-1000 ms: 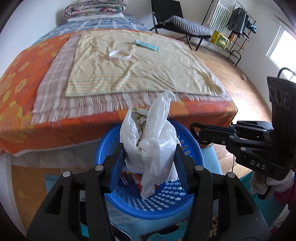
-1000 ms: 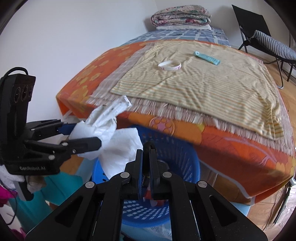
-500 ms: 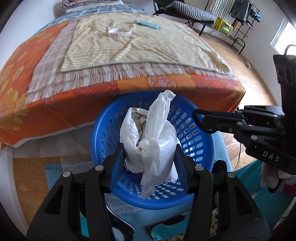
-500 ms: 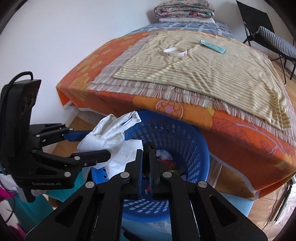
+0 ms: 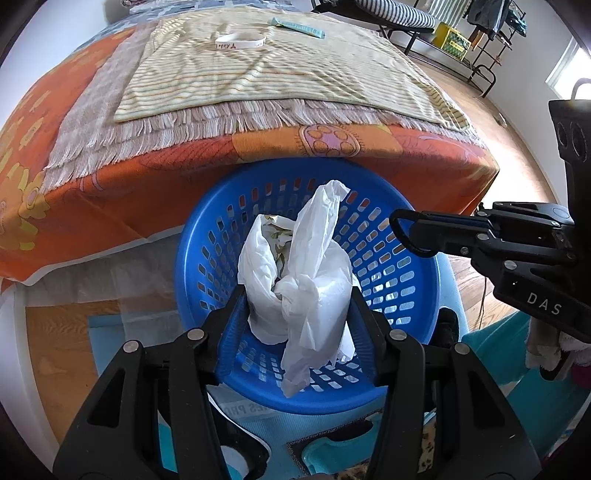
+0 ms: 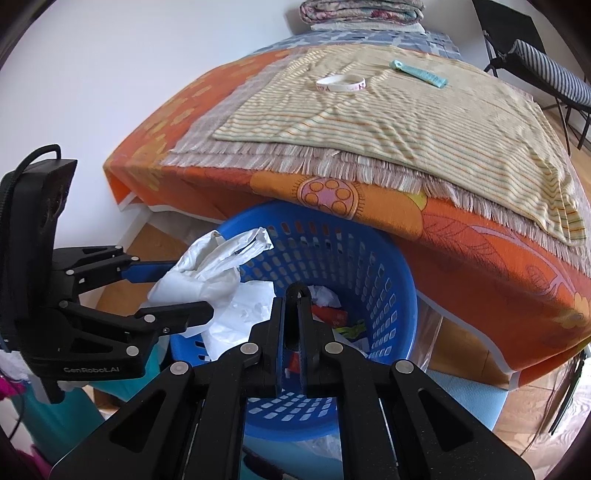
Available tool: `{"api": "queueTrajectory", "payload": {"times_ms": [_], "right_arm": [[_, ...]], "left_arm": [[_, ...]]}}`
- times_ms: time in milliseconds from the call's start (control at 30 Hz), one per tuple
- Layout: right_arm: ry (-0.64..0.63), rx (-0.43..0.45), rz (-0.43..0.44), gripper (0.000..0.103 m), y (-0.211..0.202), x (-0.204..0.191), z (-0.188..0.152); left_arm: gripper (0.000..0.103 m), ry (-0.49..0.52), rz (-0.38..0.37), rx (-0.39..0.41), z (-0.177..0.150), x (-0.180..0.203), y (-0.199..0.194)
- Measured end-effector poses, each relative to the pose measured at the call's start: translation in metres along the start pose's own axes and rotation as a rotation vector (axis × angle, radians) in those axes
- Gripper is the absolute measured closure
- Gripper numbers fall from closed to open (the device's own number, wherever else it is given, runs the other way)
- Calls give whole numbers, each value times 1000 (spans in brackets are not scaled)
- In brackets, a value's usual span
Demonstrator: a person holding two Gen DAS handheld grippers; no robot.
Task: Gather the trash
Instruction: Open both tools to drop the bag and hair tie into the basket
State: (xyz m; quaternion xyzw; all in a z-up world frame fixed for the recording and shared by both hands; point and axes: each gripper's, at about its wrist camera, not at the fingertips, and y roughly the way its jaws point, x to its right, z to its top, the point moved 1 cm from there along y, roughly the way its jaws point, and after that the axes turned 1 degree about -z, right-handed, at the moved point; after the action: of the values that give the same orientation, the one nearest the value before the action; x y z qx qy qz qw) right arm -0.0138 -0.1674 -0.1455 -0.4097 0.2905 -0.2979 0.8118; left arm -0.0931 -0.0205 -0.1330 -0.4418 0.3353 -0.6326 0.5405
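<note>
My left gripper [image 5: 297, 295] is shut on a crumpled white plastic bag [image 5: 303, 273] and holds it over the blue perforated basket [image 5: 207, 236] on the floor by the bed. The bag [image 6: 210, 273] and left gripper [image 6: 184, 291] also show in the right wrist view, at the basket's [image 6: 399, 266] near-left rim. Red and white trash [image 6: 328, 314] lies inside the basket. My right gripper [image 6: 293, 295] is shut and empty above the basket; it shows in the left wrist view [image 5: 400, 230] at the right.
The bed [image 5: 92, 192] with an orange cover and a striped cloth [image 5: 258, 74] rises behind the basket. A white wristband [image 5: 240, 40] and a teal strip [image 5: 297, 27] lie on the cloth. A folding chair [image 6: 532, 55] stands at the far right.
Both grippers have dropped lower and tilted down toward the basket. The bag held by my left gripper now hangs over the basket's inside. The right gripper stayed shut.
</note>
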Motion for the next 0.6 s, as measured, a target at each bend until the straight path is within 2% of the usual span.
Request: {"api": "queueTrajectory", "payload": {"times_ms": [267,333,433,500,600], "right_arm": [[7,-18,-11,98,5,4,1],[8,-26,-14,95,7,4,1],[14,-33,-15,84,9,6,0],[17,-33,-12,72,9,7,0],[23,-33,-12,63,10,8,1]], "left_arm": [[47,-11,12,-14,3,-2,5],[47,-18,13,-16,3,-3,5],[47,-23,13,-15,3,-4,5],[47,-22,14,-16,3,-5,5],[47,-24,15,-18,3,-6,6]]}}
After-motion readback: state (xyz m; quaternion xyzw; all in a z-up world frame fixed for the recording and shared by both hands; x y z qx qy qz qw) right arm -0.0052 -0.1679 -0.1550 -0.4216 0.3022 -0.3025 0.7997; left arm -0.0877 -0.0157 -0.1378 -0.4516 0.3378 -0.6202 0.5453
